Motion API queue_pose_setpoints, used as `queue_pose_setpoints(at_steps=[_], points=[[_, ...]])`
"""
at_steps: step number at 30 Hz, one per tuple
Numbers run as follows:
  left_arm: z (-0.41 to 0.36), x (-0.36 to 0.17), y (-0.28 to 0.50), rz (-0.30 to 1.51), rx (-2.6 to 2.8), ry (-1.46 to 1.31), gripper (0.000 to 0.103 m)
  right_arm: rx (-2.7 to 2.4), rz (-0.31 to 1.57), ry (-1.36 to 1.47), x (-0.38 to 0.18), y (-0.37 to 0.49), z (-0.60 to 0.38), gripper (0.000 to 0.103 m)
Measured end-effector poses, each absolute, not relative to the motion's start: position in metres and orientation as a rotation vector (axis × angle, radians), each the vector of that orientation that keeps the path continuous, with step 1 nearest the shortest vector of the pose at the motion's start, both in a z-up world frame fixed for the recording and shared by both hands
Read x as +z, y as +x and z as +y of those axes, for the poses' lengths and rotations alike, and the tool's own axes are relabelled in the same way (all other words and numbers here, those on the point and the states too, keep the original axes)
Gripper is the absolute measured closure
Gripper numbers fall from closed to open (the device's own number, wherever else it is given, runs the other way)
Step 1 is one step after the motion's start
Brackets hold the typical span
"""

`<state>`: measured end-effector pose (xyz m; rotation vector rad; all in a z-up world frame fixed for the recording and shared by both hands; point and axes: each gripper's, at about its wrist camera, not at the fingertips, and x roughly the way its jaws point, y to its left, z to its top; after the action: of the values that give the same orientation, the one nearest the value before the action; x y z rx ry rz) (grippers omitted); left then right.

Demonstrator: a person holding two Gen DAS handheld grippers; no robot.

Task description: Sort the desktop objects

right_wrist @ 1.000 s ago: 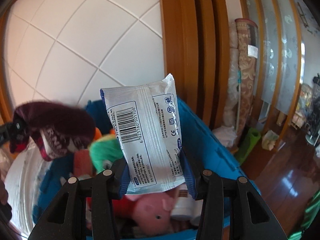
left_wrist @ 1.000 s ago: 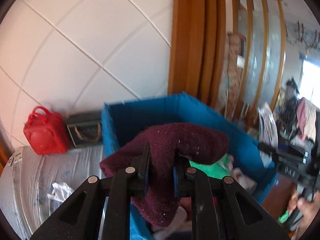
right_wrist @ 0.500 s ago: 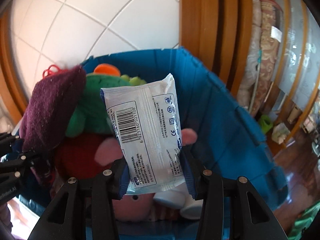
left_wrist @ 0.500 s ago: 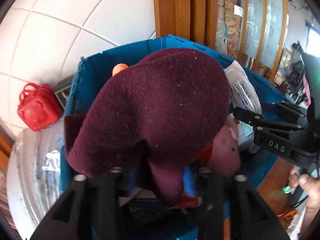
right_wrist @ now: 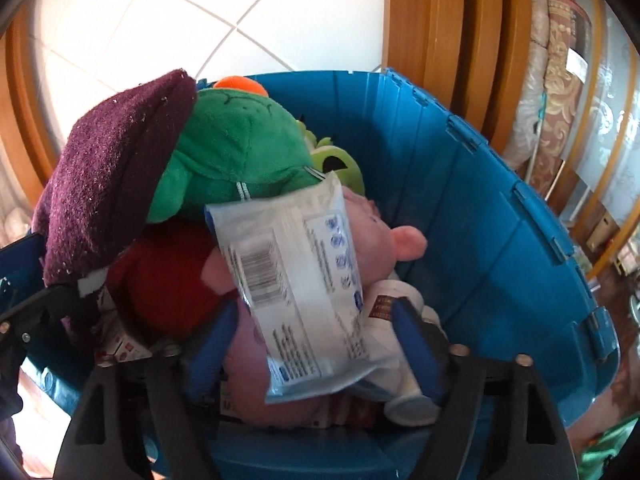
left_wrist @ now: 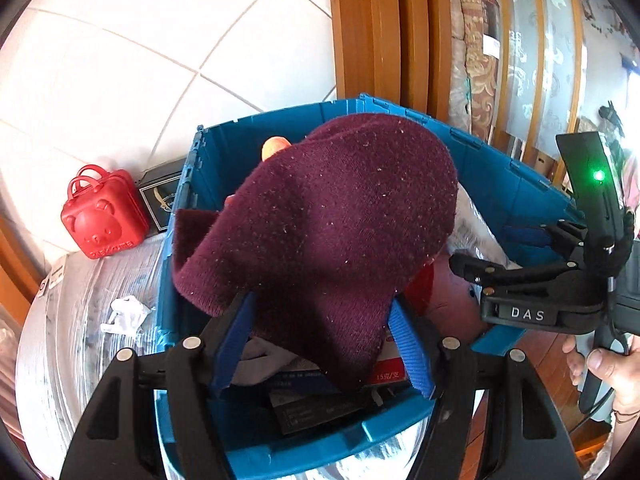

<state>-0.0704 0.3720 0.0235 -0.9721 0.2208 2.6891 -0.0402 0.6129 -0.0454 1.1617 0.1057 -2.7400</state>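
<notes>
The fingers (left_wrist: pixel 236 334) of the left gripper (left_wrist: pixel 324 344) are standing wide apart, and the maroon knit hat (left_wrist: pixel 320 216) is lying between and over them without being pinched. The hat is resting on top of the things in the blue crate (left_wrist: pixel 516 184), above a dark box (left_wrist: pixel 320 404) near the front wall. The right gripper (right_wrist: pixel 316 344) is also spread open over the same crate; the white wipes packet (right_wrist: pixel 296 280) is lying tilted between its blue pads (right_wrist: pixel 416 352), and I cannot tell if a pad is touching it. The packet is resting on a pink plush (right_wrist: pixel 384 236), beside a green plush (right_wrist: pixel 236 148) and a white bottle (right_wrist: pixel 400 384). Outside the crate, on the left, a red bear case (left_wrist: pixel 102 216) is sitting near a black box (left_wrist: pixel 162 196) by the tiled wall (left_wrist: pixel 160 40).
</notes>
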Motion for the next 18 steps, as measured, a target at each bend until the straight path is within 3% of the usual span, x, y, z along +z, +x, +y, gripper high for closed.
queue_pose_setpoints(at_steps=[5,6,9,18], points=[[0.364,0.029,-0.061,0.172,2.716,-0.937,0.036,-2.736,0.092,1.15,-0.043,-0.035,0.616,0.001],[0.363,0.03,-0.059,0.171,2.722,-0.926,0.035,-2.743,0.093,1.141,-0.042,-0.032,0.616,0.0],[0.362,0.033,-0.057,0.186,2.732,-0.887,0.013,-2.768,0.089,1.109,-0.035,-0.025,0.619,0.0],[0.33,0.056,-0.036,0.111,2.769,-0.714,0.013,-2.898,0.073,1.006,-0.005,0.016,0.613,0.0]])
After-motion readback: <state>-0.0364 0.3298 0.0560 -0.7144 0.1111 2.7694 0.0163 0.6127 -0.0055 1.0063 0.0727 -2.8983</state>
